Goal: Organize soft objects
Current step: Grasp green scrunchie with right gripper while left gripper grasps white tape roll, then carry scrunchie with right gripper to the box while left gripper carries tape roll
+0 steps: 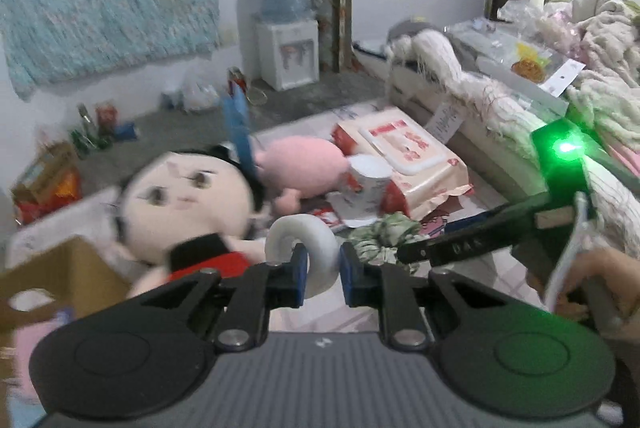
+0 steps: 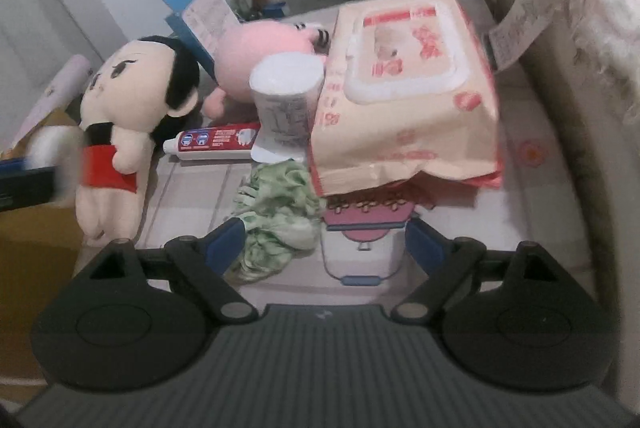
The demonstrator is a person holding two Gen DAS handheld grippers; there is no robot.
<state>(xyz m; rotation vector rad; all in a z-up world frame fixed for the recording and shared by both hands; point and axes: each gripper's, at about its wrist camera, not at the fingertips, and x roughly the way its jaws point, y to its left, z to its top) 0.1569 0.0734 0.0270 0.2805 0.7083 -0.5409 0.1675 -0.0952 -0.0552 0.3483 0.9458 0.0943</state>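
Note:
My left gripper (image 1: pixel 324 274) is shut on a white roll (image 1: pixel 308 252) and holds it above the floor mat. Behind it lie a black-haired doll in red (image 1: pixel 180 203), a pink plush (image 1: pixel 300 163), a white wrapped cylinder (image 1: pixel 368 183) and a pack of wet wipes (image 1: pixel 404 155). My right gripper (image 2: pixel 326 248) stands open over a crumpled green cloth (image 2: pixel 276 216), which lies by its left finger (image 2: pixel 224 248) with nothing pinched. The right wrist view also shows the doll (image 2: pixel 132 99), pink plush (image 2: pixel 260 51), cylinder (image 2: pixel 286 95), wipes pack (image 2: pixel 404 83) and a toothpaste tube (image 2: pixel 216 143).
A cardboard box (image 1: pixel 60 280) stands at the lower left, seen also as a brown box (image 2: pixel 36 248). A bed edge with shaggy white blankets (image 1: pixel 480 87) runs along the right. A water dispenser (image 1: pixel 286 27) and small bottles sit by the far wall. A person's hand (image 1: pixel 600 280) holds the right gripper.

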